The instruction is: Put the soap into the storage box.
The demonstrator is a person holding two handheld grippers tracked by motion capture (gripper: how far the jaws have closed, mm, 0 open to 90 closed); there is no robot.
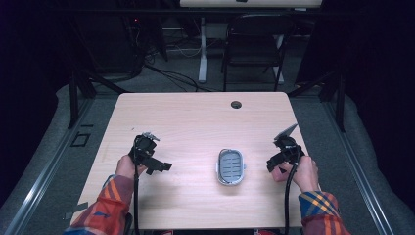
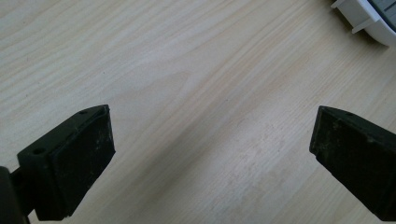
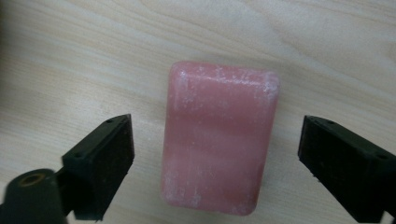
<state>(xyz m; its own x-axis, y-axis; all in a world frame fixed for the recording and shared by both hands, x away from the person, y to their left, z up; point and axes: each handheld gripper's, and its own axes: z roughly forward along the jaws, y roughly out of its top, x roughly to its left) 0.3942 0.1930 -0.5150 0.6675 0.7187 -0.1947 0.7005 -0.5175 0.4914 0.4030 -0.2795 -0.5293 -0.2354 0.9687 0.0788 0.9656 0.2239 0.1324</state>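
Down on the table [image 1: 195, 117], a pink soap bar [image 3: 219, 140] lying flat between the right gripper [image 3: 215, 158] pads, gaps on both sides, nothing gripped. Left of it, mid-table: a white soap dish [image 1: 230, 167] with grey ribbed insert, seemingly empty. Far left, left gripper [image 2: 210, 154] spread wide over bare wood, holding nothing.

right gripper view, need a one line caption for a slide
Right gripper open over a pink soap bar lying on the wooden table.
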